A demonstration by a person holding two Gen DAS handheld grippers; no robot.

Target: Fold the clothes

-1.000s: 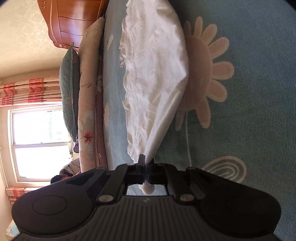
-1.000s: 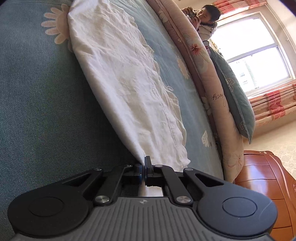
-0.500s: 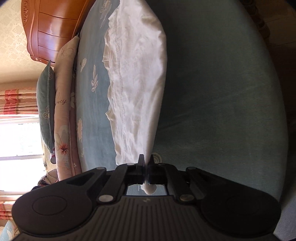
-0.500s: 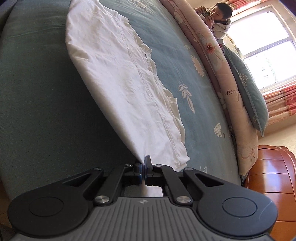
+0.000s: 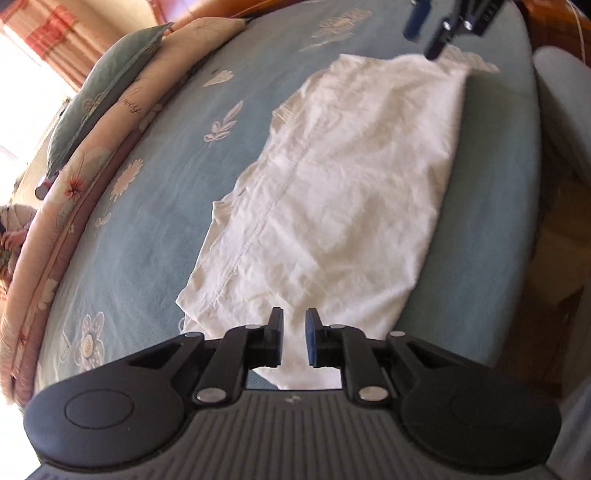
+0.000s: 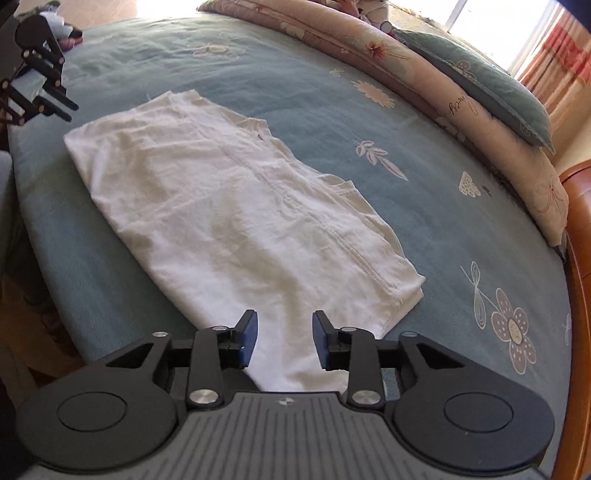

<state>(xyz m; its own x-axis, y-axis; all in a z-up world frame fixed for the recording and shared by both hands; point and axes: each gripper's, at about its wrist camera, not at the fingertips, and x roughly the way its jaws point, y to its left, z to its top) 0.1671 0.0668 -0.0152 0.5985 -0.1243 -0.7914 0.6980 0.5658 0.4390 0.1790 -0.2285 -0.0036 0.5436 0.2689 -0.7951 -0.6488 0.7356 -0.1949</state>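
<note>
A white garment lies folded in a long strip flat on the blue bedspread. My left gripper hovers above one end of it, its jaws opening with a narrow gap; the cloth lies below them, not pinched. Over the other end, my right gripper is opening wider, with nothing between its pads. Each gripper shows in the other's view: the right gripper at the top, the left gripper at the upper left.
A pink floral rolled quilt and a grey-green pillow line the far side of the bed. A wooden bed frame borders one end. The near bed edge drops to a dark floor.
Both grippers held the garment's edge lifted off the bed; now they have let go, risen and rolled upright, and the garment lies flat.
</note>
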